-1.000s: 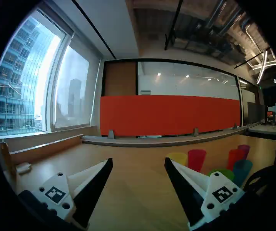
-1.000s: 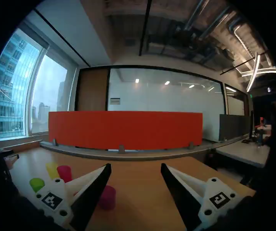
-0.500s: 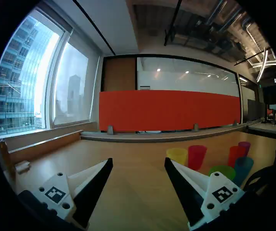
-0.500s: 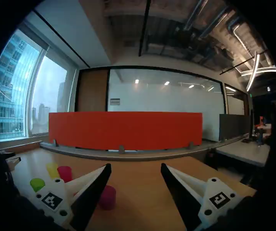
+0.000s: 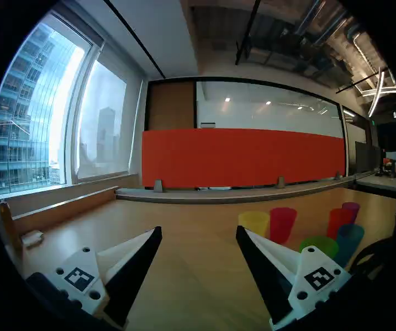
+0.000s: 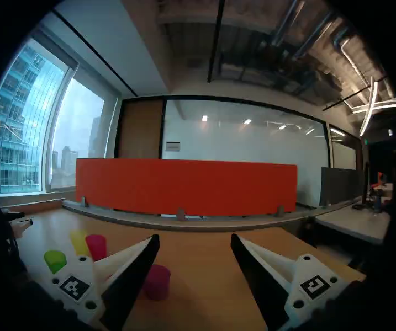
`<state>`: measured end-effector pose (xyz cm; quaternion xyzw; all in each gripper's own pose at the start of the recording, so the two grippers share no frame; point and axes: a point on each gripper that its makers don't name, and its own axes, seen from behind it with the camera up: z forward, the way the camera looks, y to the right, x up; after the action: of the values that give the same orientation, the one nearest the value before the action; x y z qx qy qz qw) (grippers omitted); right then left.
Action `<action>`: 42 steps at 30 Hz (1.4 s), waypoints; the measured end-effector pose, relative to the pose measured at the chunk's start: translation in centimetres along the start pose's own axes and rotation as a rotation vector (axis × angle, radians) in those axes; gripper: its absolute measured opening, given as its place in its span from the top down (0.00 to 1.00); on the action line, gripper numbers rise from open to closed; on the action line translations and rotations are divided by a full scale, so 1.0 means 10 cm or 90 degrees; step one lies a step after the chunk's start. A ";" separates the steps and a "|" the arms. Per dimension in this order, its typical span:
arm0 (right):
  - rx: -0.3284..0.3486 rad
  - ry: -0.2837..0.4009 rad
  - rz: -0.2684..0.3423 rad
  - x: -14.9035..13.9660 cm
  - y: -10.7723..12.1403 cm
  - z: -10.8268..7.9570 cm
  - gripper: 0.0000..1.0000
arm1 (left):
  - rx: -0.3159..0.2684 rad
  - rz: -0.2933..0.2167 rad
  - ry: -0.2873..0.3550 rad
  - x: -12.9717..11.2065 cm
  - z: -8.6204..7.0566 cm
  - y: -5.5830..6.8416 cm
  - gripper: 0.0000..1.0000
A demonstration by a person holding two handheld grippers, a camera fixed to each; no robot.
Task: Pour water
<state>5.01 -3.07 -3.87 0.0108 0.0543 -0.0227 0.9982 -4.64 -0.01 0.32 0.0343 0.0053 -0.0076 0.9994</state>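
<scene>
Cup (image 5: 348, 238), teal, left gripper view, magenta cup (image 6: 157, 281), right gripper view

A finger (image 5: 278, 270) hides the lower parts of the green cup (image 5: 320, 243) and teal cup (image 5: 348, 238). Another finger (image 6: 121, 273) covers part of the purple cup (image 6: 159, 281).

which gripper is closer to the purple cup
Right. The purple cup stands close beside one finger of the right gripper; from the left gripper it is far off to the right, beyond the other cups.
</scene>
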 end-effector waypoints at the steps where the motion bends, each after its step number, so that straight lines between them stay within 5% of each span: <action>1: 0.002 0.000 -0.001 -0.01 0.00 0.01 0.00 | 0.000 0.000 0.000 0.00 0.00 0.00 0.00; 23: -0.003 0.016 -0.018 -0.51 -0.04 0.26 0.00 | 0.000 0.000 0.000 0.00 0.00 -0.01 0.00; 42: -0.021 -0.016 0.029 -0.88 0.21 0.34 0.00 | 0.000 0.000 0.000 0.00 0.00 -0.01 0.00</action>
<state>-3.22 -0.65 0.49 -0.0048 0.0414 0.0005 0.9991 -4.66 -0.11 0.34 0.0343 0.0054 -0.0077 0.9994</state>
